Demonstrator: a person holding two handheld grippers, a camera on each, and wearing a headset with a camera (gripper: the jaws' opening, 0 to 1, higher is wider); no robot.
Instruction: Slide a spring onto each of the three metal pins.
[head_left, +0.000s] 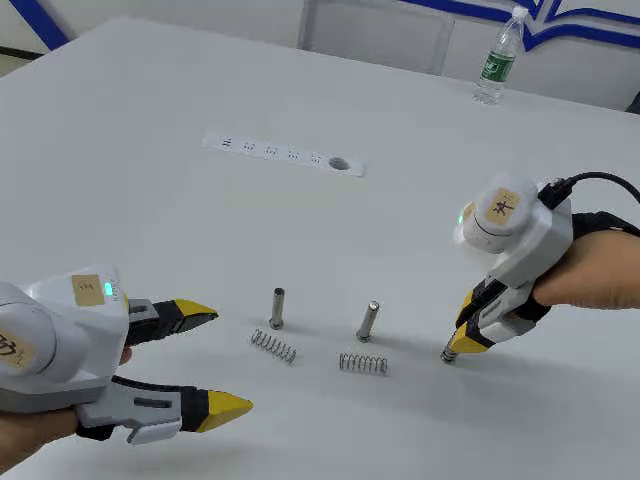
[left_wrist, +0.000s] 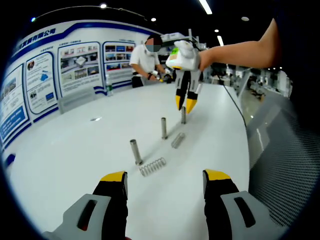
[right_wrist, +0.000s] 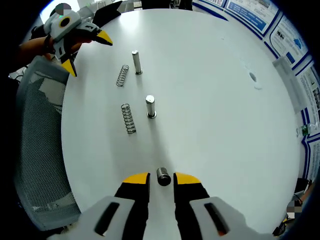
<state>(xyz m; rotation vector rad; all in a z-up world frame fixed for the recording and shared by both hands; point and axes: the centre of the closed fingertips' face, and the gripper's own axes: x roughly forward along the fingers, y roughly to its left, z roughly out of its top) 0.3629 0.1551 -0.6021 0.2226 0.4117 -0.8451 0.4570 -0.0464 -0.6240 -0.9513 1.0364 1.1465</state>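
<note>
White table (head_left: 150, 180) holds the work, with the middle pin (head_left: 368, 321) standing upright on it. Well to that pin's left the left gripper (head_left: 232, 360) hovers with jaws spread wide and empty, while to its right the right gripper (head_left: 460, 343) points down, jaws slightly parted either side of a third pin (head_left: 449, 353) that seems ringed by a coil. Another pin (head_left: 277, 308) stands left of the middle pin; one loose spring (head_left: 363, 363) lies just in front of the middle pin, and a second spring (head_left: 273, 346) lies further left.
</note>
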